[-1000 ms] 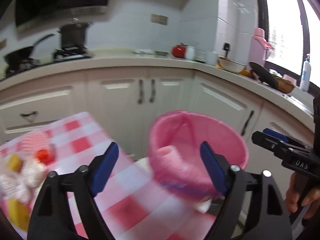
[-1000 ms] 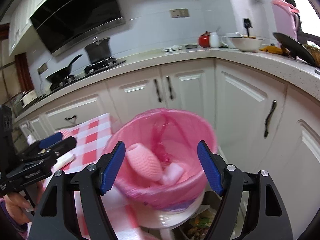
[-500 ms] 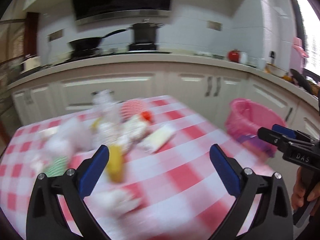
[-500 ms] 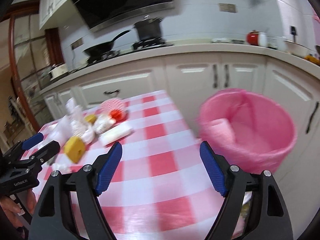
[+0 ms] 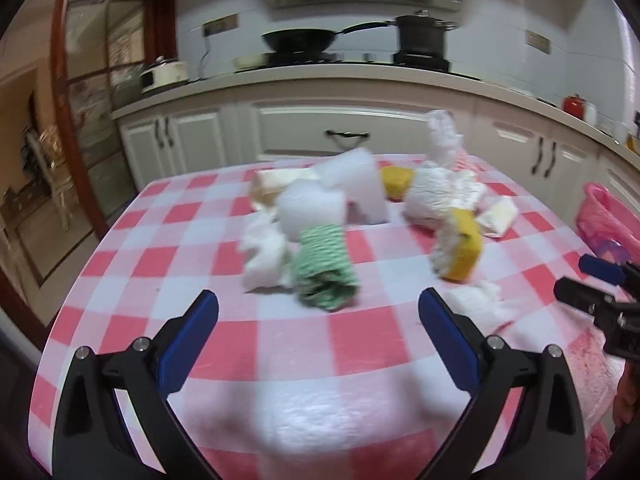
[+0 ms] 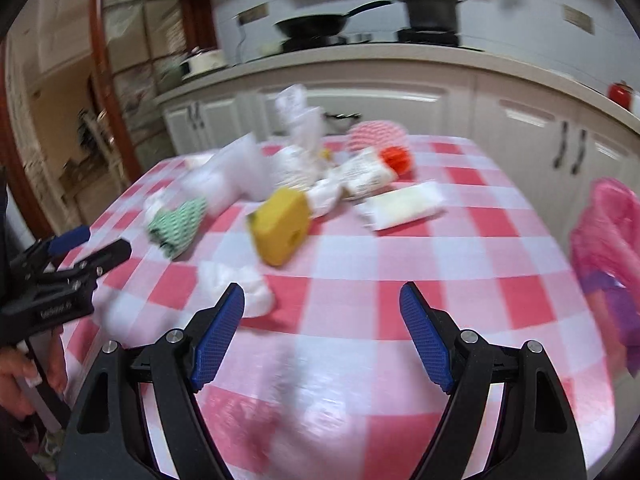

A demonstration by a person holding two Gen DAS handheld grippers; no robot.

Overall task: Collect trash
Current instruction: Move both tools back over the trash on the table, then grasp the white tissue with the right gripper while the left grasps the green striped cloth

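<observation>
Crumpled white paper (image 6: 240, 286) lies on glossy checked cloth (image 6: 400, 248) before both empty, spread grippers (image 5: 318, 312) (image 6: 322, 304).

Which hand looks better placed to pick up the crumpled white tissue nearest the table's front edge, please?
Probably the right gripper: the white tissue lies just ahead of its open jaws, by its left finger. In the left wrist view the left gripper faces the green roll instead.

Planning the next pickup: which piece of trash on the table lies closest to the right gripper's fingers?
The crumpled white tissue, lying apart from the heap beside the right gripper's left finger. The yellow sponge and green-checked cloth lie farther back.
</observation>
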